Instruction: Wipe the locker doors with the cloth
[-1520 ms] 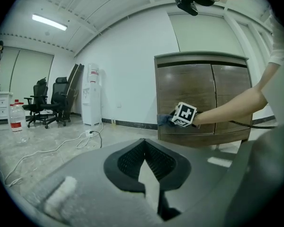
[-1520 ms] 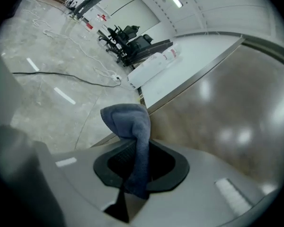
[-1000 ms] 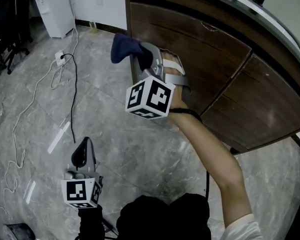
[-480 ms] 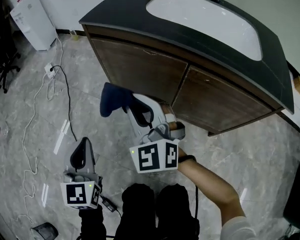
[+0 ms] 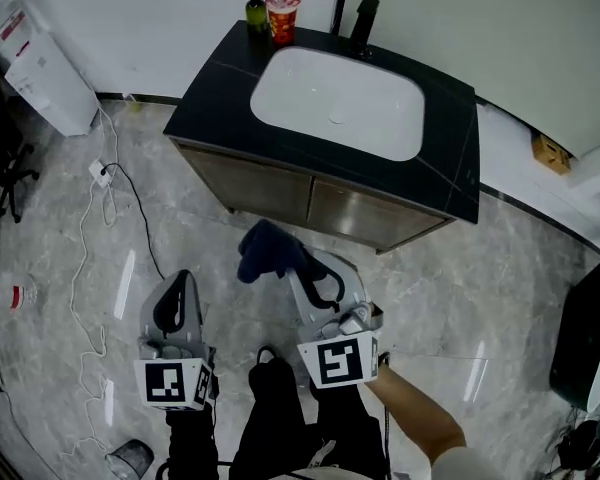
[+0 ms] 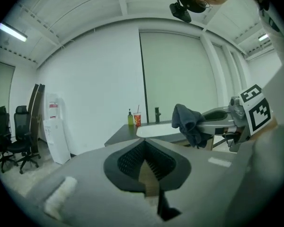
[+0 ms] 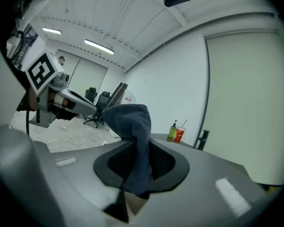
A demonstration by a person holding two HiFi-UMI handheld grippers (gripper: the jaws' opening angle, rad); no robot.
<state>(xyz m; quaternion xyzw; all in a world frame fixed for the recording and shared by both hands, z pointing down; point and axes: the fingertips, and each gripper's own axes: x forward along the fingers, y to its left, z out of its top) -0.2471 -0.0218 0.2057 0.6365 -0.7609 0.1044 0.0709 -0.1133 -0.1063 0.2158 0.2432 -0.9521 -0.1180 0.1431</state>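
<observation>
Pulled back from the cabinet doors, the right hand-held gripper clamps the navy cloth; the left hand-held gripper sits closed, empty.

Two tools, one cloth, two doors.

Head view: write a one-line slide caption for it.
Right gripper clamps a dark blue cloth short of the brown wooden cabinet doors under the white sink; left gripper shut, empty.
</observation>
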